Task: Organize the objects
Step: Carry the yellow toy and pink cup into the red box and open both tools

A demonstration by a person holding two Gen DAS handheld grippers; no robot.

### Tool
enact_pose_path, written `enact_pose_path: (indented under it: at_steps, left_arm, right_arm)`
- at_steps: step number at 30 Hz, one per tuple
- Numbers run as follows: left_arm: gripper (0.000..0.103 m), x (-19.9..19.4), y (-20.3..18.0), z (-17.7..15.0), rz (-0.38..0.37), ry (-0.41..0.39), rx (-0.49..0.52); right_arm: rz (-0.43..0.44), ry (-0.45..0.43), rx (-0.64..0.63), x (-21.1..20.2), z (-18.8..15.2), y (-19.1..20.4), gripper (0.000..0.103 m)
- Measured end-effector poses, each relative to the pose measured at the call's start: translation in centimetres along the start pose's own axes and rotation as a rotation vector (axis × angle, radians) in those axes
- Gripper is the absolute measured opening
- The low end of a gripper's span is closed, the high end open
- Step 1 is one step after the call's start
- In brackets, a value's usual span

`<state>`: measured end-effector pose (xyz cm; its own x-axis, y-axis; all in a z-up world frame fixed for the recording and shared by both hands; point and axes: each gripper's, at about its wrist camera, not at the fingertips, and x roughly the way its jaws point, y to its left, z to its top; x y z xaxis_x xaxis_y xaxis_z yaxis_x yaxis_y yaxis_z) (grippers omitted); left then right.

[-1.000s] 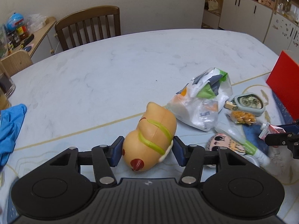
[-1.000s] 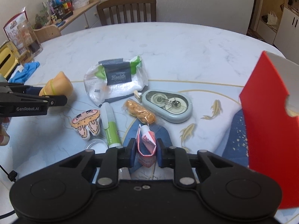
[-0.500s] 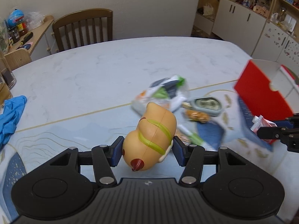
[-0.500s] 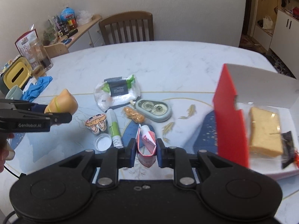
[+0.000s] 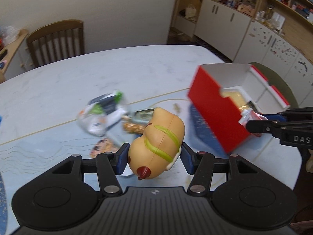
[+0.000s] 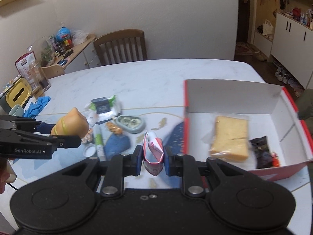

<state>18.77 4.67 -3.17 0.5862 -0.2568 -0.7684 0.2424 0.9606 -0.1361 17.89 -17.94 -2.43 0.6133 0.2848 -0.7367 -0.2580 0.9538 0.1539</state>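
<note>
My left gripper (image 5: 154, 157) is shut on a tan hot-dog toy (image 5: 157, 144) with a green squiggle, held in the air above the table. That toy (image 6: 69, 125) also shows at the left of the right wrist view. My right gripper (image 6: 153, 157) is shut on a small pink-and-white packet (image 6: 153, 151), lifted near the left wall of the red box (image 6: 230, 98). In the left wrist view the packet (image 5: 251, 117) hangs over the box's near corner (image 5: 213, 105). Inside the box lie a bagged slice of bread (image 6: 229, 139) and a dark wrapper (image 6: 262, 152).
On the table (image 6: 146, 78) lie a clear plastic bag (image 6: 103, 108), a grey-green case (image 6: 130, 123), an orange snack (image 6: 114, 129), a green-white tube (image 6: 98, 139), a cartoon sticker (image 5: 102, 146) and blue gloves (image 6: 37, 106). A wooden chair (image 6: 121, 46) stands behind the table.
Both grippers have risen and swung right with their loads; the red box has come into fuller view and its inside now shows. The loose items have slid left and away.
</note>
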Motion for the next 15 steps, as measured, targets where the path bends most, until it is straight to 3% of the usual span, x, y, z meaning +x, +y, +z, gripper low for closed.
enact_pose_path:
  at_steps: [15]
  left_arm:
    - [0.054, 3.5, -12.6, 3.7, -0.100, 0.009, 0.110]
  right_arm:
    - [-0.041, -0.039, 0.070, -2.3, -1.0, -9.6, 0.021]
